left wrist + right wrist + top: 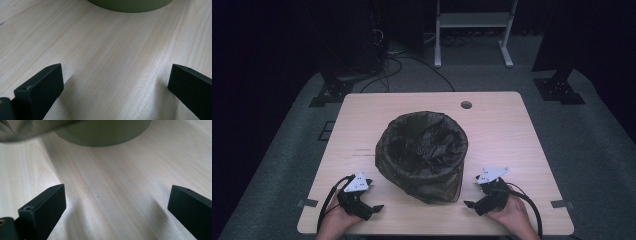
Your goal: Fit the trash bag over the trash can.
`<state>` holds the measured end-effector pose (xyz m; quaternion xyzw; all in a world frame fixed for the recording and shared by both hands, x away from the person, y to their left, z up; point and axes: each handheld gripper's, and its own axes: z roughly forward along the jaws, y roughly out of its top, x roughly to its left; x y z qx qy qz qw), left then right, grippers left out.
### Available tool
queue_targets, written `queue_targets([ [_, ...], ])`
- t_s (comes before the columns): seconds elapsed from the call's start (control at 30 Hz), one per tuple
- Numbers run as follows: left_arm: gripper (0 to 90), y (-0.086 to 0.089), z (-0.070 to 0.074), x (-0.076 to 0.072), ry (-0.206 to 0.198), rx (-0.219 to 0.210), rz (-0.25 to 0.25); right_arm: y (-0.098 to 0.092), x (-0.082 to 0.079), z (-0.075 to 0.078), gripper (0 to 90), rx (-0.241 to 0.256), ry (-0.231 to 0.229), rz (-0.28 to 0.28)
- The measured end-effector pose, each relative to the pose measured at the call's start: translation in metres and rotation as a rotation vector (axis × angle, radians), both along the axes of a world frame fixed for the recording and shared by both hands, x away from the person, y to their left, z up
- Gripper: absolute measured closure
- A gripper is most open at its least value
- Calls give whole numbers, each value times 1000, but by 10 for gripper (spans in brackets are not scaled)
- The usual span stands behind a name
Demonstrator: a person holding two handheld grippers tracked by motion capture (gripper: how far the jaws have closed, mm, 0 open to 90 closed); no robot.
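Note:
A round bin (pixel 422 155) lined with a dark plastic bag stands in the middle of the light wooden table (pixel 502 125). My left gripper (pixel 371 207) rests near the front left edge, open, jaws pointing right toward the bin. My right gripper (pixel 472 202) lies at the front right, open, jaws pointing left toward the bin. In the left gripper view the bin's green base (pixel 130 5) is ahead, beyond bare wood between the open gripper (pixel 115 85). In the right gripper view the green base (pixel 102 132) and a fold of bag (pixel 22 130) sit ahead of the open gripper (pixel 116 205).
A round cable hole (pixel 466 105) is near the table's far edge. Beyond the table are dark stands (pixel 332 85), cables (pixel 397 65) on the grey floor and a white frame (pixel 472 30). Bare table surface lies on both sides of the bin.

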<state>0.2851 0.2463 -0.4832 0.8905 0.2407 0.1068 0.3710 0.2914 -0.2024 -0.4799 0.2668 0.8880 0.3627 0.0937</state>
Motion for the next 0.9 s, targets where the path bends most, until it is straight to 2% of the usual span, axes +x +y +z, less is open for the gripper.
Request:
queue_targets([
  [0.13,0,0,0,0,0,0,0,4,1,-4,2,-24,-10,-3],
  [0.47,0,0,0,0,0,1,-1,5,3,-7,0,6,-31,-21],
  [0.9,0,0,0,0,0,0,0,6,5,-7,0,7,-32,-21],
])
